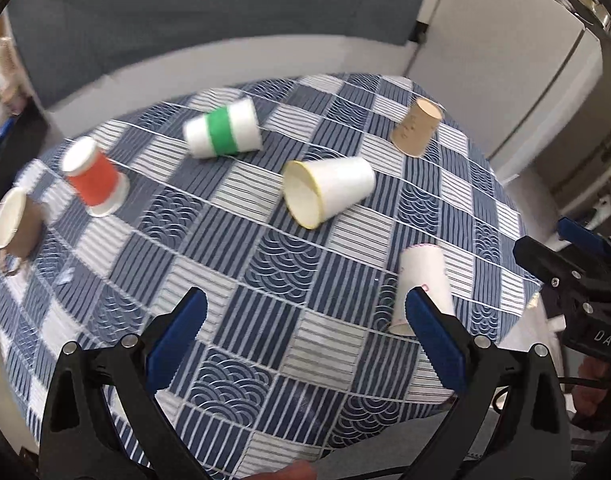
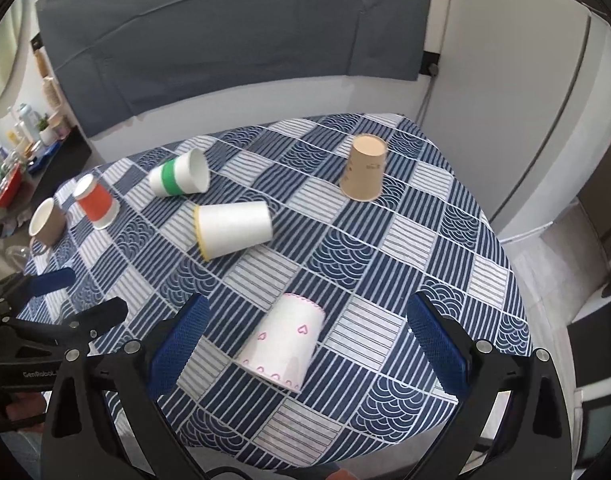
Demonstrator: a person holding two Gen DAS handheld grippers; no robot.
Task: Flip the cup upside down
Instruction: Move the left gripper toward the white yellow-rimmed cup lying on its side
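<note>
Left gripper (image 1: 305, 316): you are holding it spread wide, nothing between the blue pads (image 1: 177, 340), above the near part of the table (image 1: 265, 360). Right gripper (image 2: 305, 320): you are carrying it equally wide and gripping nothing; it is hovering over the near edge.

Cup with pink hearts (image 2: 283, 342): sitting mouth-down, tilted in this view, between the right gripper's fingers but touching neither.

White cup with yellow rim (image 2: 233, 230): lying on its side mid-table, mouth facing left.

Green-banded cup (image 2: 179, 178): lying on its side just behind it, apart.

Tan cup (image 2: 365, 168): standing upside down, far right.

Orange cup (image 2: 95, 202): standing upside down, far left.

Brown cup (image 2: 45, 222): sitting beside the orange one at the left edge, white interior showing; tilted or upright, cannot tell.

Blue patchwork cloth is covering the table.
</note>
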